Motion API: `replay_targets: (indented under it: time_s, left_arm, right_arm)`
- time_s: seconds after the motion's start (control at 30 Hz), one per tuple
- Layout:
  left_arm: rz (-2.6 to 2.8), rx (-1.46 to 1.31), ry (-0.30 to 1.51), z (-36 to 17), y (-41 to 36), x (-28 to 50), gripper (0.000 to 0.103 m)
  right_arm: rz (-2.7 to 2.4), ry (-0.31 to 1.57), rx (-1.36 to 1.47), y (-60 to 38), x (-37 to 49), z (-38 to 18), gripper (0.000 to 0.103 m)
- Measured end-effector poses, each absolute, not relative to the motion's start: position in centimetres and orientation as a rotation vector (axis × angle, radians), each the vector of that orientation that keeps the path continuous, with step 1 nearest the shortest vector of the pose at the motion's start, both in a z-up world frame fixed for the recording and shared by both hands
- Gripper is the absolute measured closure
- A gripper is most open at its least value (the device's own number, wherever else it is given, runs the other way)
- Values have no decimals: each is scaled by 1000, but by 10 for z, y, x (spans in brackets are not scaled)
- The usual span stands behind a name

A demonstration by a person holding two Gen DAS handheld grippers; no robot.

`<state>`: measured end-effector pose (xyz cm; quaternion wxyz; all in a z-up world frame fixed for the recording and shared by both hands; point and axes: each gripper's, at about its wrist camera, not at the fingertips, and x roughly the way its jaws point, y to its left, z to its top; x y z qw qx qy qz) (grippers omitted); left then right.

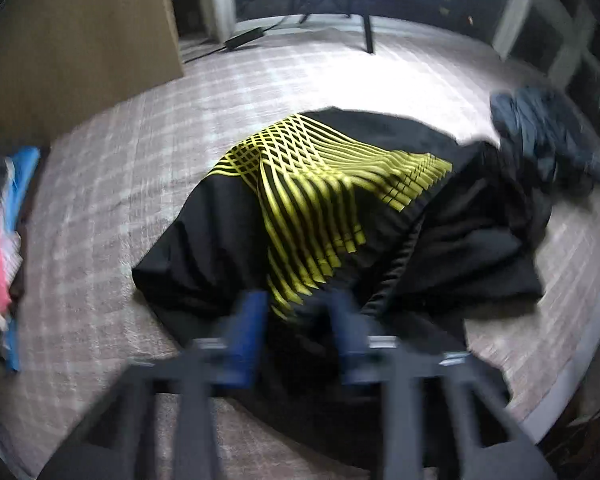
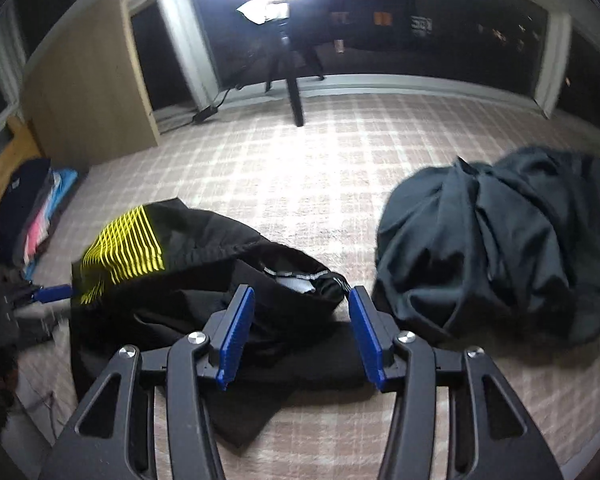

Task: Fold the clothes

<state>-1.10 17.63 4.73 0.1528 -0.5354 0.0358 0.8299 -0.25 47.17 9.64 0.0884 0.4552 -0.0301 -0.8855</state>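
Observation:
A black shirt with a yellow line pattern (image 1: 316, 204) lies rumpled on the plaid cloth surface; it also shows in the right wrist view (image 2: 188, 256). My left gripper (image 1: 300, 312) hovers at the shirt's near edge, blurred, its blue pads apart with black fabric between them; I cannot tell if it grips. Its fingertip (image 2: 54, 293) shows at the shirt's left side in the right wrist view. My right gripper (image 2: 302, 300) is open over the shirt's collar end, fingers astride the black fabric, not closed on it.
A crumpled dark grey garment (image 2: 496, 240) lies to the right, also in the left wrist view (image 1: 540, 128). A stack of folded clothes in blue and pink (image 1: 8, 240) sits at the left. A wooden panel (image 1: 76, 40) and a tripod leg (image 2: 294, 96) stand at the back.

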Motion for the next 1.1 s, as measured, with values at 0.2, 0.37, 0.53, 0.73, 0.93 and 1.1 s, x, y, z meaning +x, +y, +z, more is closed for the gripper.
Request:
replay_targets:
  time_s: [0.2,0.37,0.53,0.73,0.93,1.1]
  left_arm:
    - [2583,-1467,8,88,124,-19,95]
    - [2437,-1457,32,91,136,1,65]
    - [2309,-1430,255,78,198,13,48]
    - [2266,-1522,451,43,229,-6,91]
    - [2390,-1378,137,96,187,-20,100]
    - [2522,-1306,-172,141,105,-10,99]
  right_arm:
    - [-2572,31,1367,448,-18,85,54]
    - [-2559,-2,1399,448,-21,70,54]
    - [-2569,-16,1415,454,-18,68,54]
    - [-2602,-51,1410,465,-6,73,54]
    - [-2638,-61,1418,477,-1,77,54]
    - [-2626,-95,1402,477,-3,81,54]
